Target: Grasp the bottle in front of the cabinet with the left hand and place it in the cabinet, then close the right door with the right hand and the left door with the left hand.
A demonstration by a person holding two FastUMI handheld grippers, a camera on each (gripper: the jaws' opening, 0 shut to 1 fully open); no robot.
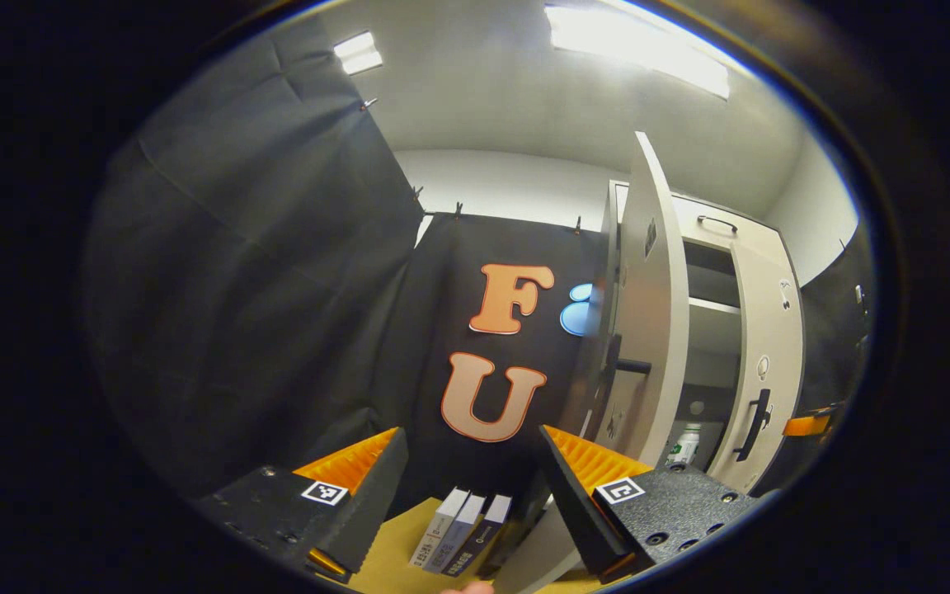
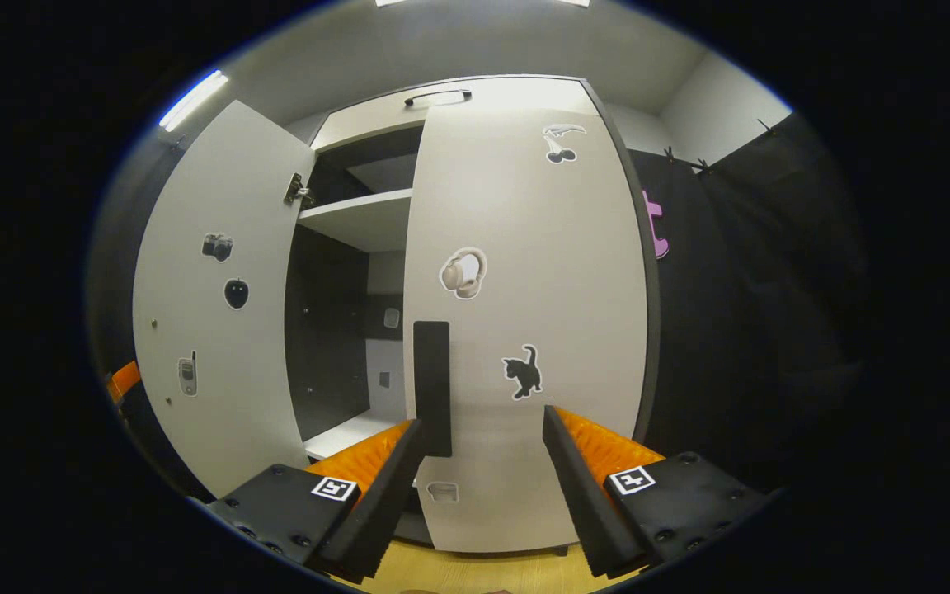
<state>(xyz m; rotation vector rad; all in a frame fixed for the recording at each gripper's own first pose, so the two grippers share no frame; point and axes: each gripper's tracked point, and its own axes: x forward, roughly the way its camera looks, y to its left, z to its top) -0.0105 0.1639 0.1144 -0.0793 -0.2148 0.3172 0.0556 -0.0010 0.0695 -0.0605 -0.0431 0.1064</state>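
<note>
The white cabinet (image 2: 376, 219) stands ahead in the right gripper view. Its right door (image 2: 524, 272) looks shut or nearly shut, and its left door (image 2: 211, 313) swings wide open. My right gripper (image 2: 483, 417) is open and empty, close against the right door, with the black handle (image 2: 432, 388) just inside its left finger. In the left gripper view a pale bottle (image 1: 684, 445) with a green label stands inside the cabinet, low in the gap between the doors. My left gripper (image 1: 471, 431) is open and empty, left of the open left door (image 1: 648, 330), facing the booth wall.
A few books (image 1: 463, 532) stand upright on the wooden table (image 1: 392, 561) below my left gripper. A black handle (image 1: 627, 367) sticks out of the left door toward me. Part of the other gripper (image 1: 805, 425) shows at the far right, by the right door.
</note>
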